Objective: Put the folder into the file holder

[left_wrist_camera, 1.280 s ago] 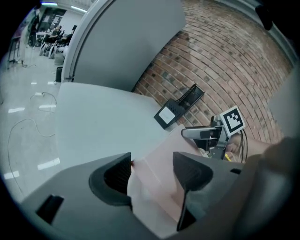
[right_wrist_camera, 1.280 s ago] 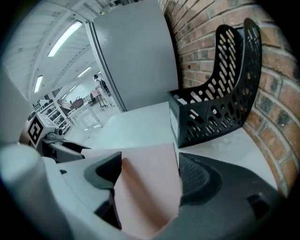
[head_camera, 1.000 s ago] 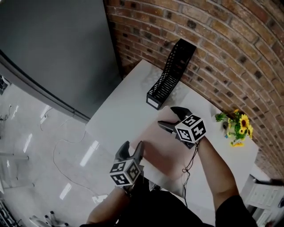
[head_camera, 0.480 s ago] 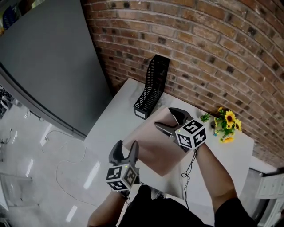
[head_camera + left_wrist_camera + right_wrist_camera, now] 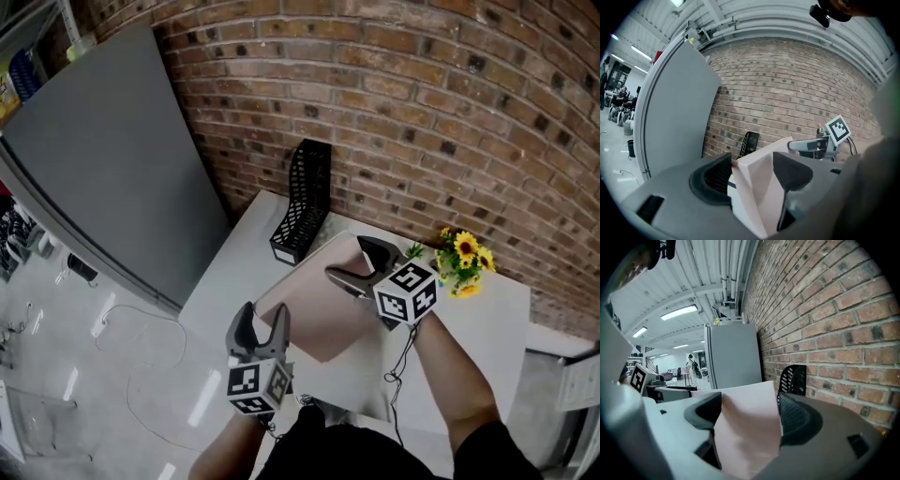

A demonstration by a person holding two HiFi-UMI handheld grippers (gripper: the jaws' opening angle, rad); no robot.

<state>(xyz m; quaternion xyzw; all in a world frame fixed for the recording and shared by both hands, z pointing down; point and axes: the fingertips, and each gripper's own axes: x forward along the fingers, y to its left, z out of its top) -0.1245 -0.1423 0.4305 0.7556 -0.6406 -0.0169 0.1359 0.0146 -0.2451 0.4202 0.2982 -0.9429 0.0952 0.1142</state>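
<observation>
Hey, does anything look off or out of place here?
Only the folder: held tilted off the table by the left gripper and right gripper, its covers gape apart at the left one. The file holder stands upright.

the folder (image 5: 323,305) is plain pale pink. the file holder (image 5: 302,202) at the far left of the worktop (image 5: 473,328) is black, its walls a lattice of small holes. the worktop is white. the wall (image 5: 422,94) beyond is red-brown brick with pale mortar lines. the flowers (image 5: 462,261) at the far right are yellow with green leaves. the left gripper (image 5: 260,319) and right gripper (image 5: 347,258) are grey with dark jaws, each bearing black square markers on white. the panel (image 5: 94,159) at left is flat grey. the floor (image 5: 56,375) is pale grey and glossy.
</observation>
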